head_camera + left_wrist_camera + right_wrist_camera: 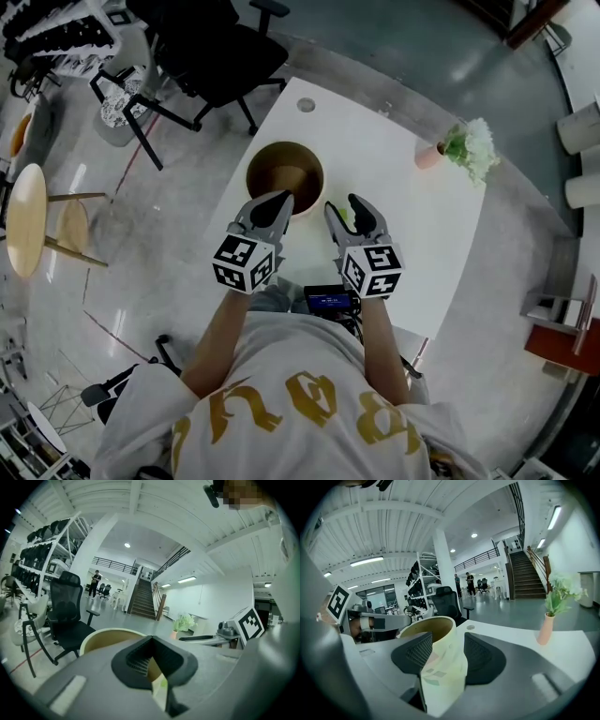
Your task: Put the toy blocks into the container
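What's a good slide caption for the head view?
Seen from above, the left gripper and right gripper hover close to a round container on a white table, a small plant nearby.

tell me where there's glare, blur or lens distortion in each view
Head view: sharp, fisheye curves the room's edges, sheen on the floor. Left gripper view: black round border, near jaws soft, mosaic patch top right. Right gripper view: same border, ceiling lights blown out, container fairly sharp.
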A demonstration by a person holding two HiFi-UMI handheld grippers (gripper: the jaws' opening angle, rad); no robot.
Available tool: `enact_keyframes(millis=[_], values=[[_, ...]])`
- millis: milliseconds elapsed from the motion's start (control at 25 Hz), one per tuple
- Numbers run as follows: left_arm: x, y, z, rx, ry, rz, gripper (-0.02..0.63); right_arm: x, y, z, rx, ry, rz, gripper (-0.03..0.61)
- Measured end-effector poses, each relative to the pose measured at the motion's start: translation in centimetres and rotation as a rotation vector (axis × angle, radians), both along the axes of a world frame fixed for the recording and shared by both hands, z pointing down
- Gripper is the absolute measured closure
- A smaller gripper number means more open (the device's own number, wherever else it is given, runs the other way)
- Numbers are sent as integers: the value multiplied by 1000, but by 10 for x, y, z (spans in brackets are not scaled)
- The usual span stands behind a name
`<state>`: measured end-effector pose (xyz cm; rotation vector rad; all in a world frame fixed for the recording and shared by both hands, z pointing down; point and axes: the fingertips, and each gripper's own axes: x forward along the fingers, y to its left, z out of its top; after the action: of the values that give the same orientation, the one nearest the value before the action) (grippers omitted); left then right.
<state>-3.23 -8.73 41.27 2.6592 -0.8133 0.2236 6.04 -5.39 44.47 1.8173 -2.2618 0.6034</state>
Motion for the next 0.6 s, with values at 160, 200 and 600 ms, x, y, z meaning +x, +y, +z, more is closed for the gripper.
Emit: enact_keyframes(millis=[160,200,600], values=[[14,11,1,10,-9,22,612,16,11,3,-4,-2,26,350],[17,15,2,12,-14,29,612,19,13,4,-6,-2,30,350],[44,45,11,10,-33,63,612,43,38,24,-47,-12,44,350]])
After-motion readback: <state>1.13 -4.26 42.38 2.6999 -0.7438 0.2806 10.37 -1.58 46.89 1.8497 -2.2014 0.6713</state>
